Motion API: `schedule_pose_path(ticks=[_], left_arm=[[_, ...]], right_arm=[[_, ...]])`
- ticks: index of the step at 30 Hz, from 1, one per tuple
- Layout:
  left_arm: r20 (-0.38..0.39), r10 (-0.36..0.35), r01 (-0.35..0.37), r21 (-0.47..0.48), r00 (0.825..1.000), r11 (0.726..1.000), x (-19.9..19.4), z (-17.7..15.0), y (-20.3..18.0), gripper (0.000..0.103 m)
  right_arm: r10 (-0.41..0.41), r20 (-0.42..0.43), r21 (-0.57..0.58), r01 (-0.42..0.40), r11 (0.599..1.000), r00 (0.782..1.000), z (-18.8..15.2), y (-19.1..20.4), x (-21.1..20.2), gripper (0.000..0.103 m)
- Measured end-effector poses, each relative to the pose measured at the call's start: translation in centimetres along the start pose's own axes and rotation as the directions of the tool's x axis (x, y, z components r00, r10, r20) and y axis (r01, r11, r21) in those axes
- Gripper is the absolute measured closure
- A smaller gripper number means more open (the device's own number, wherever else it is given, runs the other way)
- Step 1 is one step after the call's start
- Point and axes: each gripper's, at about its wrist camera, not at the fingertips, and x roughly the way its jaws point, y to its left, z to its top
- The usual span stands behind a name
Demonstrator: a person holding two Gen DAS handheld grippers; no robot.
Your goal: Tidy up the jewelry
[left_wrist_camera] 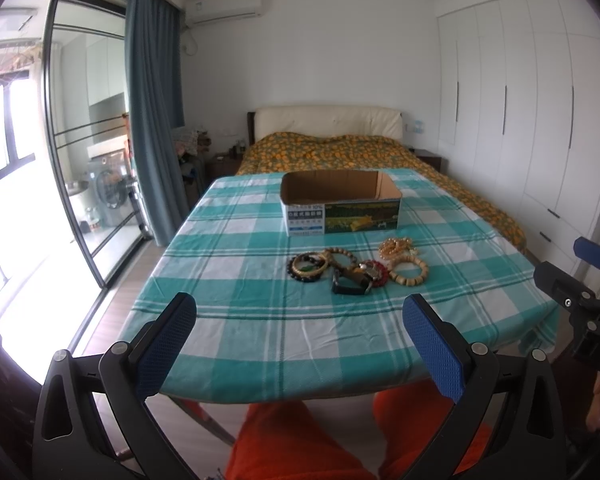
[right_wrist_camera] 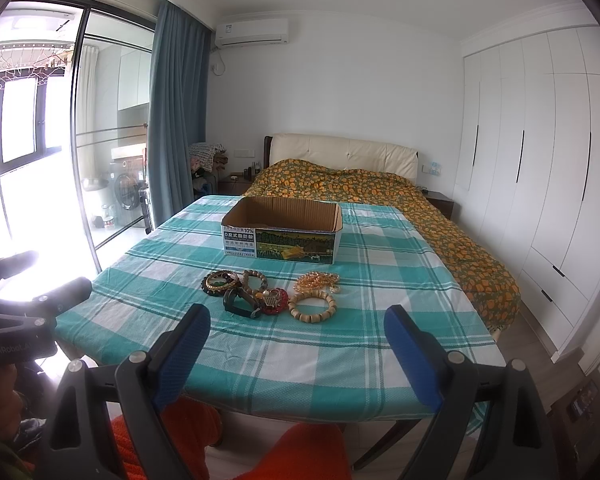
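Note:
A heap of jewelry lies mid-table: dark and gold bangles, a black watch, a red bead bracelet, a wooden bead bracelet and a gold chain. An open, empty cardboard box stands behind it. My left gripper is open and empty, held over the table's near edge. My right gripper is open and empty, likewise short of the heap.
The table carries a teal checked cloth. A bed with an orange-flowered cover lies behind it. White wardrobes stand right, a glass sliding door left. My orange-clad knees are below.

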Motion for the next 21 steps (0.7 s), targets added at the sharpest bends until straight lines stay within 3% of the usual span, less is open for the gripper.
schedule_pose_path(ticks=[21], left_arm=[[0.012,0.003,-0.003,-0.002,1.000,1.000,-0.42,0.10,0.16,0.000]], right_arm=[[0.001,0.008,-0.003,-0.001,1.000,1.000,-0.02,-0.07,-0.23,0.012]])
